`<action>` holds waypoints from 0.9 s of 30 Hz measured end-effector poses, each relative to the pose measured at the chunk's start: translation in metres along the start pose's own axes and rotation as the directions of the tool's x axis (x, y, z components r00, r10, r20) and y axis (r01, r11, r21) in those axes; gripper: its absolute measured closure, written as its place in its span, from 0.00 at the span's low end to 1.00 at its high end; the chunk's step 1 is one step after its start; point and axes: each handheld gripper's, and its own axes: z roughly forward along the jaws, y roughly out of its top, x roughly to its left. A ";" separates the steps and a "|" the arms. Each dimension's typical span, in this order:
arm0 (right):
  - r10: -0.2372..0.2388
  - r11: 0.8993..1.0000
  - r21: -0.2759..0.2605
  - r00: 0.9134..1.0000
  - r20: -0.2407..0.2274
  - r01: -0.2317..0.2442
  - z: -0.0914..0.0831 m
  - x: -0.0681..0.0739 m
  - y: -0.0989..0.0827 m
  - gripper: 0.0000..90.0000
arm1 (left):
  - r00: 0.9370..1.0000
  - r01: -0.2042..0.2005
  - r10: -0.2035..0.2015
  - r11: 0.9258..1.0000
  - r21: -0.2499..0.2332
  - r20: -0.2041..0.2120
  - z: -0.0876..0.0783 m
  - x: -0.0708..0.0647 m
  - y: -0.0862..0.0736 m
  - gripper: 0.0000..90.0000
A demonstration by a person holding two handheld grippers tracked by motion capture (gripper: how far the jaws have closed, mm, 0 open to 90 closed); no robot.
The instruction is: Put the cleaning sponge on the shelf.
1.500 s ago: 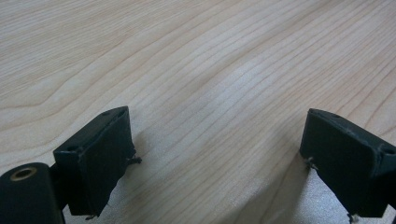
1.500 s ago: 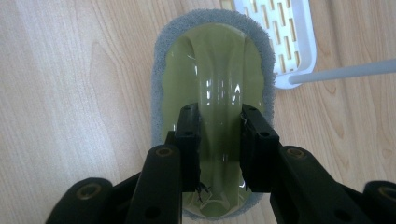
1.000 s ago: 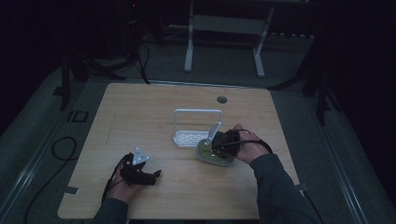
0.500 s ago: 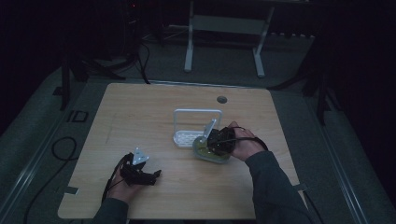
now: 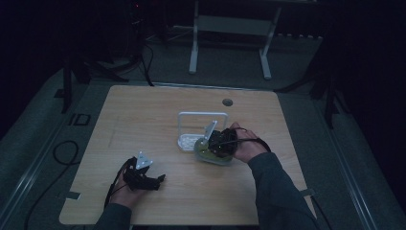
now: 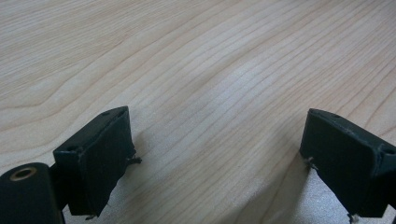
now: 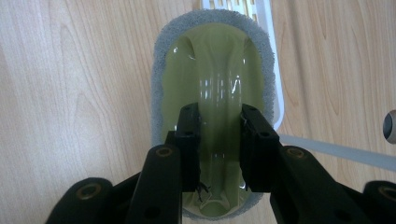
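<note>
A: What has changed since a second ago?

B: Very little. Your right hand (image 5: 246,146) has shifted a touch toward the white rack (image 5: 201,125), and the sponge brush (image 7: 212,98) with it. Your left hand (image 5: 125,191) has stayed put near the front left of the table (image 5: 143,115).

A: Count things for me, largest first.

B: One wooden table. One white rack, standing upright near the middle. One sponge brush, olive-green plastic with a grey pad underneath, lying on the table just beside the rack's base and touching or nearly touching it; I cannot tell which. Two grippers, one in each of your hands.

A: And the jaws?

B: Your right gripper (image 7: 218,140) is clenched on the raised green handle of the sponge brush, a pad pressing each side of the ridge. Your left gripper (image 6: 215,154) is released, its two black jaws standing wide apart over bare wood with nothing between them.

A: Where does the sponge brush sit on the table?

B: Right of centre, at the rack's near right corner.
</note>
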 end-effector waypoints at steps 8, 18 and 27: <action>-0.011 1.000 -0.002 1.000 0.008 0.011 0.002 -0.002 0.007 0.79 | 1.000 0.000 0.000 1.000 0.000 0.000 0.000 0.000 0.000 0.11; -0.025 1.000 -0.010 1.000 0.015 0.025 0.002 -0.005 0.015 0.79 | 1.000 0.000 0.000 1.000 0.000 0.000 0.000 0.000 0.000 0.11; -0.025 1.000 -0.013 0.999 0.020 0.025 0.007 -0.008 0.018 0.79 | 1.000 0.000 0.000 1.000 0.000 0.000 0.000 0.000 0.000 0.11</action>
